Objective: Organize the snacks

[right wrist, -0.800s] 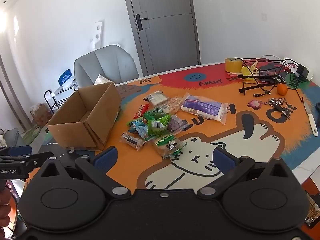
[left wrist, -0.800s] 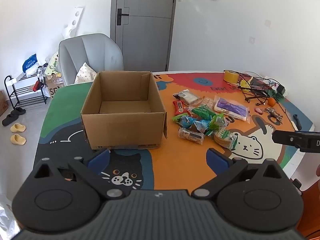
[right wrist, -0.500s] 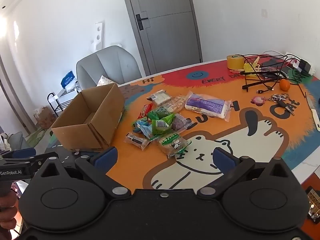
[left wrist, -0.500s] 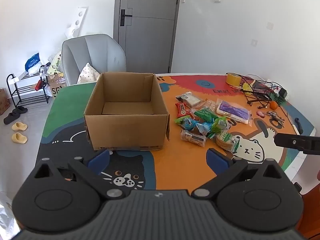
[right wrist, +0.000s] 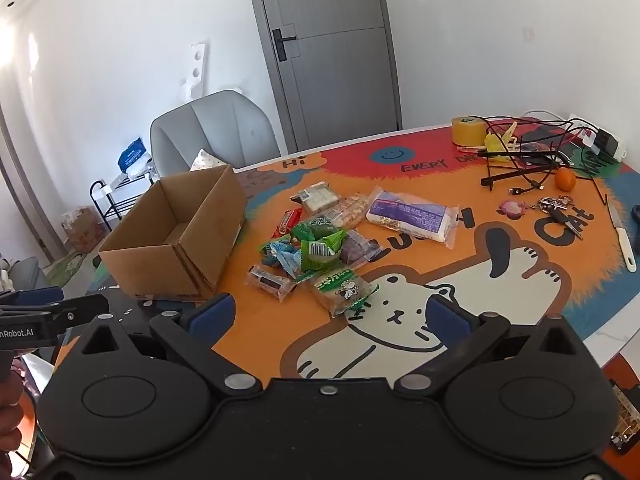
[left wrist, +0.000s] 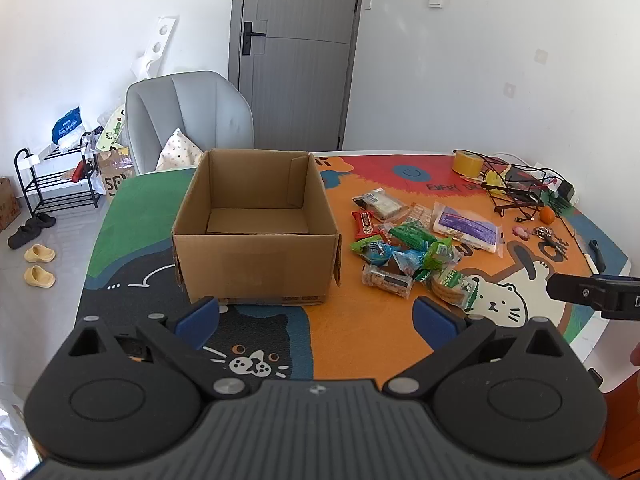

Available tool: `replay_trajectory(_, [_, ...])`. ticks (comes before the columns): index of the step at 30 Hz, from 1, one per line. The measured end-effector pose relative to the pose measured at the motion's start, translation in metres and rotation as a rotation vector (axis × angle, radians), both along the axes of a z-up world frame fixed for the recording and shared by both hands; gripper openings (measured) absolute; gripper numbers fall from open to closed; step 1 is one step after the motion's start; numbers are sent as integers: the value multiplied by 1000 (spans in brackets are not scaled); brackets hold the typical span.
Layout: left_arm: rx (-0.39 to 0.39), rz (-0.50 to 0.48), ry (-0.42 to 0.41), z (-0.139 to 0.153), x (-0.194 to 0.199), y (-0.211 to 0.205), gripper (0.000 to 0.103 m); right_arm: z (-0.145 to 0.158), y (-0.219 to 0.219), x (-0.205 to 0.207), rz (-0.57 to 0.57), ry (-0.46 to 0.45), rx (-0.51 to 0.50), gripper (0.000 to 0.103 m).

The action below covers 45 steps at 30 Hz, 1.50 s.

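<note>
An empty open cardboard box (left wrist: 256,232) stands on the colourful cat mat; it also shows in the right wrist view (right wrist: 176,236). To its right lies a pile of wrapped snacks (left wrist: 412,248), also in the right wrist view (right wrist: 320,244), with a long purple-and-white pack (right wrist: 410,212) and a green biscuit pack (right wrist: 344,288) nearest the front. My left gripper (left wrist: 316,320) is open and empty, held above the mat in front of the box. My right gripper (right wrist: 328,316) is open and empty, just in front of the green biscuit pack.
At the table's far right are a tape roll (right wrist: 466,130), tangled cables and a black stand (right wrist: 520,160), an orange (right wrist: 565,179), keys (right wrist: 556,206) and a white knife (right wrist: 622,236). A grey chair (left wrist: 188,116) stands behind the table. The table edge (left wrist: 588,332) is near right.
Both grippers have drawn back and risen slightly, so box and snacks look a little farther off. Both stay open and empty. Nothing on the table moved.
</note>
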<state>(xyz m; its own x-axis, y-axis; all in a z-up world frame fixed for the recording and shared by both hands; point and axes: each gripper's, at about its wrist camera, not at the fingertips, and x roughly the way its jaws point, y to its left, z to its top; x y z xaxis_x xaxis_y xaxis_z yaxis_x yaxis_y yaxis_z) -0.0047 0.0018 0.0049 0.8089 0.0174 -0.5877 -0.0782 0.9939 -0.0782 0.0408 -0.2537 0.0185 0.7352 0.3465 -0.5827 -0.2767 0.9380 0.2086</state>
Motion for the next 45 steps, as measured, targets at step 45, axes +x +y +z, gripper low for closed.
replay_trajectory(45, [-7,7,1,1,0,4,102,1,2,-1,6,-1,-8,103])
